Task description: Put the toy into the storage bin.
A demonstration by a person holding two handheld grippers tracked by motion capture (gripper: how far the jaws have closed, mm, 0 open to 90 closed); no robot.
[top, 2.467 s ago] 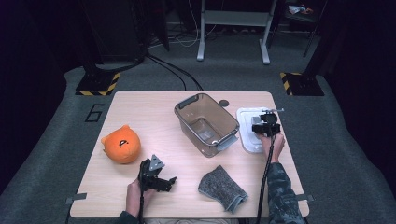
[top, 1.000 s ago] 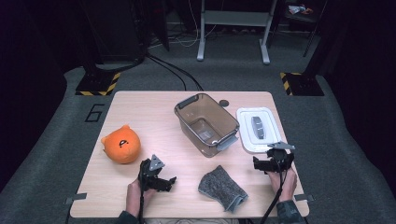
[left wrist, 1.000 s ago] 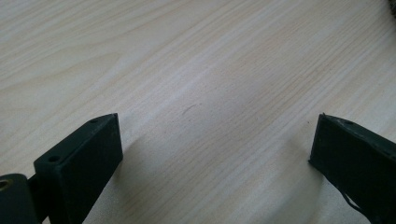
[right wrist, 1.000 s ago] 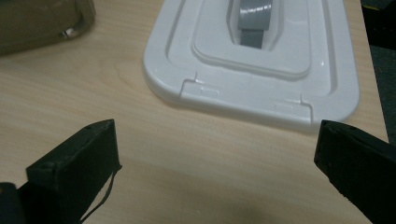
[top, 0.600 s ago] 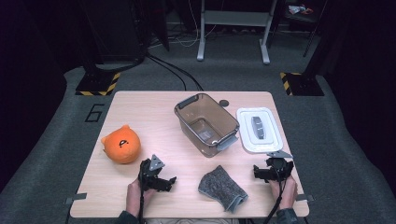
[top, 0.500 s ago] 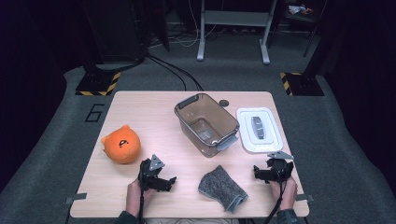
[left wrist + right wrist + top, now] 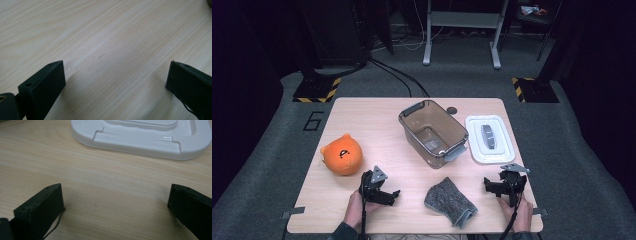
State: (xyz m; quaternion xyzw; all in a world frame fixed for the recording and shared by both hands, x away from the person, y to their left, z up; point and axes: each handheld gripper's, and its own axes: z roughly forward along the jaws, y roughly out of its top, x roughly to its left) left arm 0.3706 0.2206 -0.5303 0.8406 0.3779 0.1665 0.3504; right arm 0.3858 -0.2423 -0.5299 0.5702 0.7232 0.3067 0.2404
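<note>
Both tongs, left tongs (image 7: 384,195) and right tongs (image 7: 497,186), rest agape on the desk (image 7: 377,120); next, probably a reach to the grey cloth (image 7: 451,201) at the right tongs' nine o'clock.

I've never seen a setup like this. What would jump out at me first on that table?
Probably the bright orange plush toy near the table's left edge, the only vivid colour there. Next, the clear plastic tub at the centre, with its white lid lying flat to the right. At the near edge, the left gripper and right gripper rest open either side of a grey cloth.

White lid (image 7: 140,137) cut off, perhaps halfway.
</note>
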